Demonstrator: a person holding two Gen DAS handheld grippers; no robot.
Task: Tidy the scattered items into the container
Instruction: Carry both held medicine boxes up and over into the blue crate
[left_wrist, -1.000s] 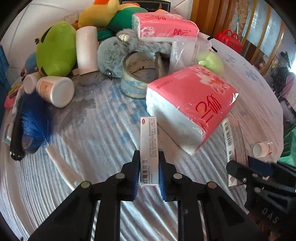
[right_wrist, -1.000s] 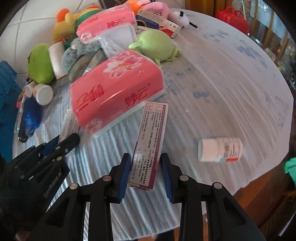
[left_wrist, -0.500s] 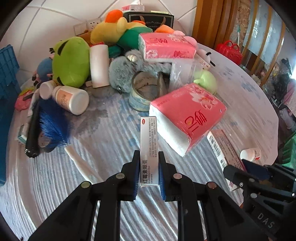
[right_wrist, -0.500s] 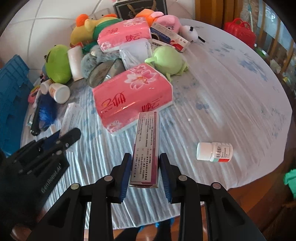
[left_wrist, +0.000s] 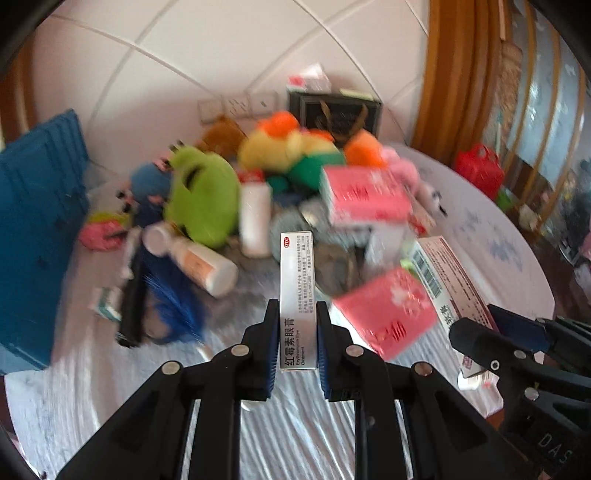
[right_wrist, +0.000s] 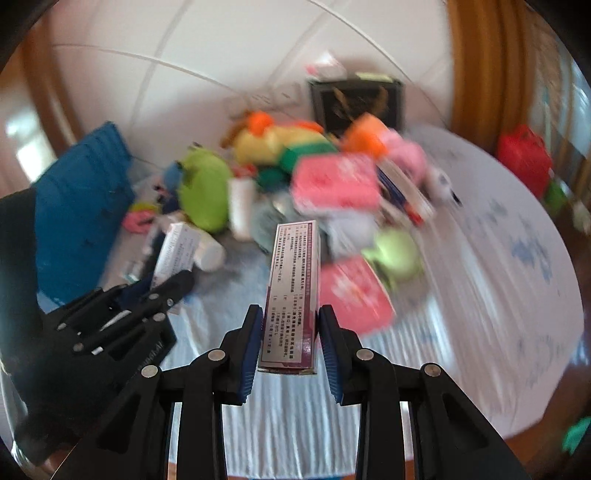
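We are holding two cartons, one in each gripper, above the round table (left_wrist: 491, 236) with its pale striped cloth. The left gripper (left_wrist: 297, 332) is clamping narrow on a slim white ointment box (left_wrist: 296, 280), which is standing up between the blue pads with its printed face toward the camera. The right gripper (right_wrist: 290, 339) is gripping a longer maroon-edged box (right_wrist: 291, 291) by its near end; both pads are pressing its sides and the box is pointing away over the clutter.

We are seeing the blue crate (left_wrist: 37, 236) at the left edge of the table, beside the pile. The pile is blurred: a green plush (left_wrist: 201, 195), a yellow plush with an orange top (left_wrist: 280, 144), a white cylinder (left_wrist: 255, 218), a white bottle lying on its side (left_wrist: 199, 264), a blue brush (left_wrist: 171, 302), and two pink tissue packs, one up on the heap (left_wrist: 365, 195) and one nearer on the cloth (left_wrist: 388, 310). A red basket (left_wrist: 478, 173) is sitting at the far right rim.

In each wrist view we are also catching the other gripper at the side with its box.
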